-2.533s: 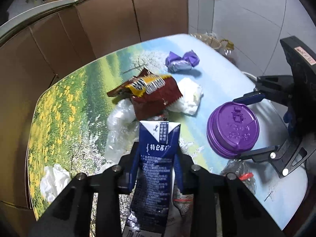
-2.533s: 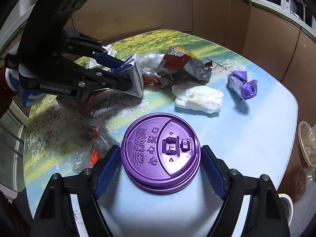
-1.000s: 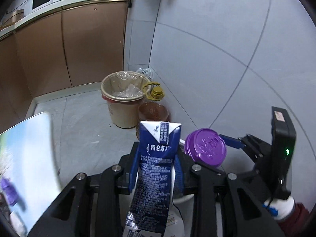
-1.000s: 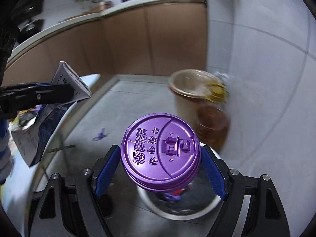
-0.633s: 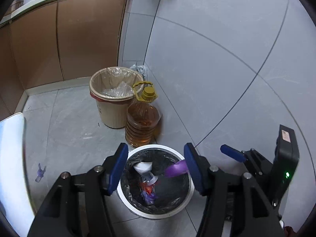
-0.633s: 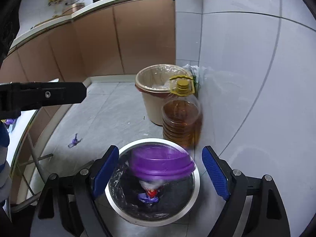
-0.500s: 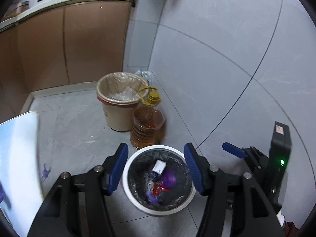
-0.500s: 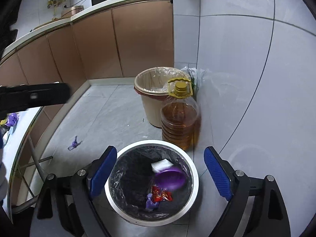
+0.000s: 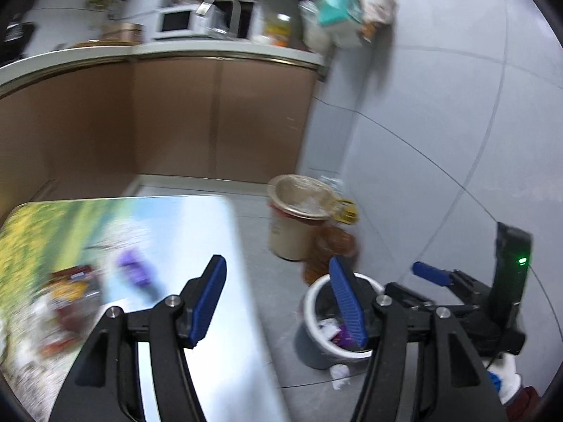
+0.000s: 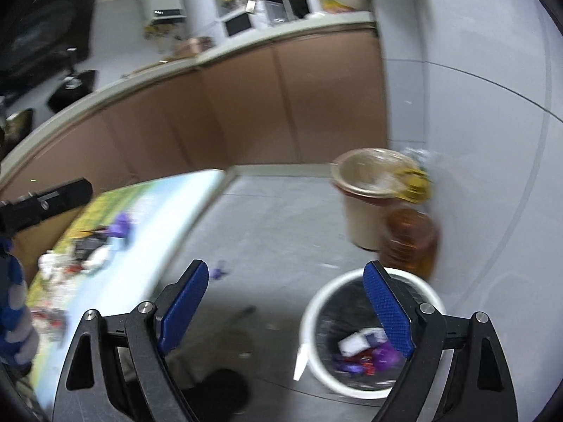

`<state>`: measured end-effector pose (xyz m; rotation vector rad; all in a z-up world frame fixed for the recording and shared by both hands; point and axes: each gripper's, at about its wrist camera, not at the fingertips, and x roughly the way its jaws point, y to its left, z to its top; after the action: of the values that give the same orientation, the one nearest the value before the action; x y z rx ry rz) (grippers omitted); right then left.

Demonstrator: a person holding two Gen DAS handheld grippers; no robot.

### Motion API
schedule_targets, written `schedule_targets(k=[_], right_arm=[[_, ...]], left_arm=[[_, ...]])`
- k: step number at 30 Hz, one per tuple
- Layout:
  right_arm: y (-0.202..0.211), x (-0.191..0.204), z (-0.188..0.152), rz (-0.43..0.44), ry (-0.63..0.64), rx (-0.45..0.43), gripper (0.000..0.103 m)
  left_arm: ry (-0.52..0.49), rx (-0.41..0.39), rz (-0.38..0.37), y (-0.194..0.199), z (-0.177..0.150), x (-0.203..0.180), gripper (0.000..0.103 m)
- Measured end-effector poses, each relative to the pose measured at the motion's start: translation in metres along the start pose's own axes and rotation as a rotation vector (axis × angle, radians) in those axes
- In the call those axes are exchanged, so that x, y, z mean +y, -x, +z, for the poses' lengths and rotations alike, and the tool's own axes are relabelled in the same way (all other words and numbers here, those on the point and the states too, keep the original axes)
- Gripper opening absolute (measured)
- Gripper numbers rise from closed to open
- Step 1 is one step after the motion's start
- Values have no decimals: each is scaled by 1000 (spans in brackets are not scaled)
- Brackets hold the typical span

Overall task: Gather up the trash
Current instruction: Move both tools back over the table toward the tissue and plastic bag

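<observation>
Both grippers are open and empty. My left gripper (image 9: 279,299) hangs over the table's right edge (image 9: 242,263), with blurred trash on the table: a purple wrapper (image 9: 133,269) and a red-brown snack bag (image 9: 70,292). My right gripper (image 10: 286,306) is above the floor beside the white bin (image 10: 309,320), which holds the purple lid (image 10: 385,355) and white carton pieces. The bin also shows in the left wrist view (image 9: 309,302), with the right gripper (image 9: 432,276) beyond it.
A beige lined bin (image 10: 366,190) and an amber oil jug (image 10: 410,239) stand against the grey tiled wall. Brown cabinets (image 9: 176,116) run along the back. Small scraps lie on the floor (image 10: 220,270) and beside the white bin (image 9: 339,374).
The milk carton and the purple lid dropped into the white bin and both grippers opened. Both views have since swung left, back toward the table.
</observation>
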<state>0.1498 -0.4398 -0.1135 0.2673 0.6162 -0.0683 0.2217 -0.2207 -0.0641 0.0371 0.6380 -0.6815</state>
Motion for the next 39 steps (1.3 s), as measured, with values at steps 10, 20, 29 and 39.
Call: schedule_targets(k=[10,20,29,39], right_arm=[[18,114,-11,300,73,-15,91],[-2,189,-57,425,158,93,92],[-15,218,-86,461,188,101,92],[-3,232,-87,431,273,85,92]], left_arm=[[159,-92,327,117,-68,121,60],[323,-85,645,214,-168,216,60],[478,-140,673,200,-200,262,60],[454,-53,651,177,-202,258,60]])
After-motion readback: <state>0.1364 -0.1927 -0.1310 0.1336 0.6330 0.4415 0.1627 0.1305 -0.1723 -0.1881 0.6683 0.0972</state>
